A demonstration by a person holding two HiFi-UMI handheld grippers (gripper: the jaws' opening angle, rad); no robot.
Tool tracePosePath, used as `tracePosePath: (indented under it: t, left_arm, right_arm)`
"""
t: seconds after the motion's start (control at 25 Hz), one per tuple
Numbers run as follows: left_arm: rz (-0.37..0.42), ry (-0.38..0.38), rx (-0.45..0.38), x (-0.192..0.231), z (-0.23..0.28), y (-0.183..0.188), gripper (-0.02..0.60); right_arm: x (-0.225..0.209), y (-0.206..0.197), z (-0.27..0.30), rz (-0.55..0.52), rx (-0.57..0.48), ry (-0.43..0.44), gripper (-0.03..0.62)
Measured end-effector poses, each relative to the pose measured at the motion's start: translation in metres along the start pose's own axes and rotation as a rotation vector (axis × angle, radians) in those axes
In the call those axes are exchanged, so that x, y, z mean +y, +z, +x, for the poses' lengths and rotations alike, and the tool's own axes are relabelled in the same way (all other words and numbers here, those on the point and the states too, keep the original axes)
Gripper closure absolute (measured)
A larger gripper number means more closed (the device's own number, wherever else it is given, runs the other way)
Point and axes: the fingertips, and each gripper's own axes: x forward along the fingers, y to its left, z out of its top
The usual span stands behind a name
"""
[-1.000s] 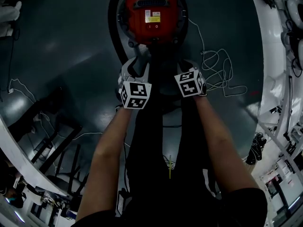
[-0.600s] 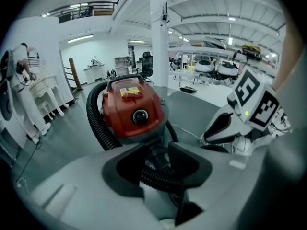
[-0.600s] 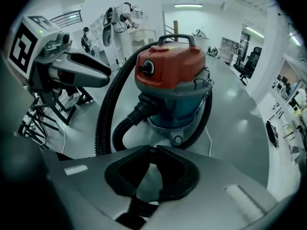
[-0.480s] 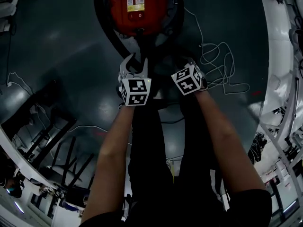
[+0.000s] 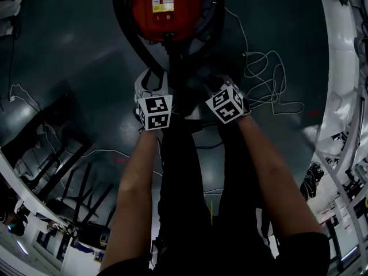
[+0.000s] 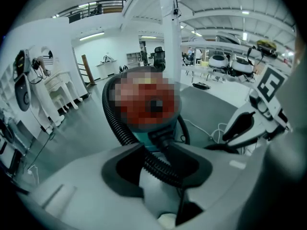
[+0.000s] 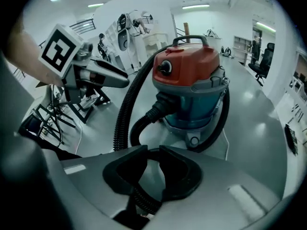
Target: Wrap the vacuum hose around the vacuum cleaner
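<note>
A red and teal vacuum cleaner [image 5: 167, 7] [image 7: 187, 71] stands on the dark floor ahead of me. Its black ribbed hose [image 5: 123, 33] [image 7: 125, 109] leaves the front port, loops round the left side and comes back to my hands. My left gripper [image 5: 150, 80] [image 6: 155, 145] is shut on the hose [image 6: 158, 169], which crosses slantwise between its pads. My right gripper [image 5: 217, 85] [image 7: 152, 153] sits beside it. Its jaws are opening, with a stretch of hose [image 7: 139, 195] still touched deep between the pads. Each gripper shows in the other's view: right [image 6: 249, 123], left [image 7: 96, 75].
A white power cable [image 5: 264, 79] lies in loose loops on the floor right of the vacuum. Black metal frames [image 5: 57, 171] stand at the left. White benches with equipment [image 5: 345, 96] line the right side. My legs fill the lower middle.
Both grippers have edged toward the vacuum with the hose. The left one has drifted slightly left. The vacuum now sits higher in the head view.
</note>
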Motion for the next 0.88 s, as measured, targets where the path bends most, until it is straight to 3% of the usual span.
tracePosePath:
  t: [0.28, 0.48, 0.72, 0.88]
  left_arm:
    - [0.035, 0.029, -0.023, 0.039, 0.007, 0.011, 0.407]
    - [0.078, -0.007, -0.024, 0.051, 0.02, 0.027, 0.407]
    - [0.184, -0.06, -0.023, 0.034, 0.03, 0.035, 0.405]
    - [0.177, -0.058, -0.01, 0.032, 0.039, 0.034, 0.405]
  right_arm:
    - [0.061, -0.008, 0.02, -0.029, 0.021, 0.141, 0.428]
    - [0.071, -0.009, 0.027, -0.007, 0.034, 0.148, 0.413]
    - [0.066, -0.021, 0.034, 0.001, 0.077, 0.141, 0.388]
    - [0.063, -0.039, 0.038, -0.045, 0.112, 0.149, 0.382]
